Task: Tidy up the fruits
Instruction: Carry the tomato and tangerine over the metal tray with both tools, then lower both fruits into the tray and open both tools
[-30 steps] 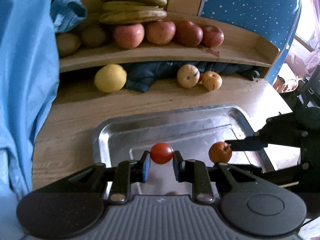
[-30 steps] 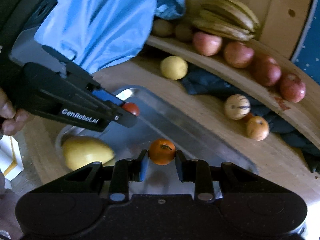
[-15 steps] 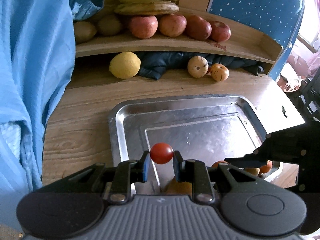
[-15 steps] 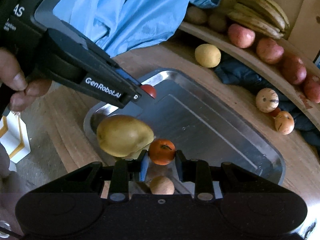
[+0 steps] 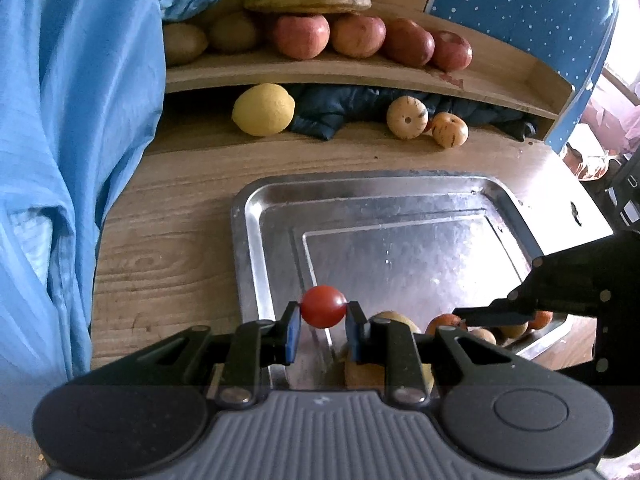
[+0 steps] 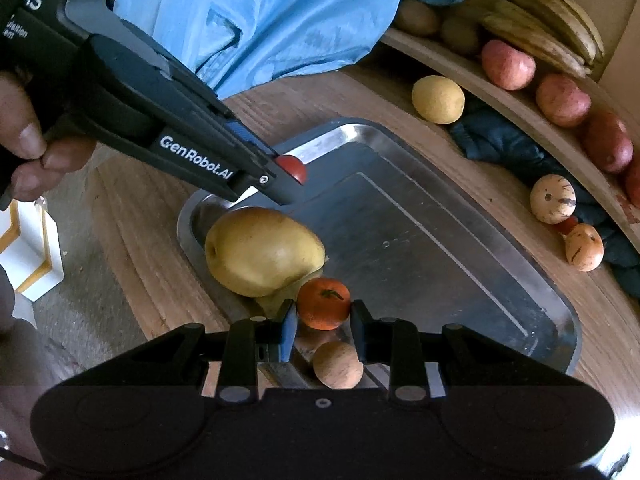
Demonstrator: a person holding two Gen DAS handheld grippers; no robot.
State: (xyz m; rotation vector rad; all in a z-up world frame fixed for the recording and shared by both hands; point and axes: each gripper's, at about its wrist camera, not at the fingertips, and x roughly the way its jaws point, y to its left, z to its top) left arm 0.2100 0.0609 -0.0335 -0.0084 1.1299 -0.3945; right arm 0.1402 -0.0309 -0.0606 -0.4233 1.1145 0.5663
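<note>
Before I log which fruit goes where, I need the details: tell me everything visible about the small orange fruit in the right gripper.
The small round orange fruit, like a tiny tangerine, has matte, finely dimpled skin and a dark green stem scar facing the camera. It is pinched at its sides between the right gripper pads, over the near end of the silver metal tray, beside the large yellow pear-like fruit. Whether they touch is unclear.

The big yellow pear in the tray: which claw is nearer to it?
Hard to call, by a little the right. The right claw, shut on a small orange fruit, sits right beside the pear. The left claw, holding a cherry tomato, hovers just above it.
</note>
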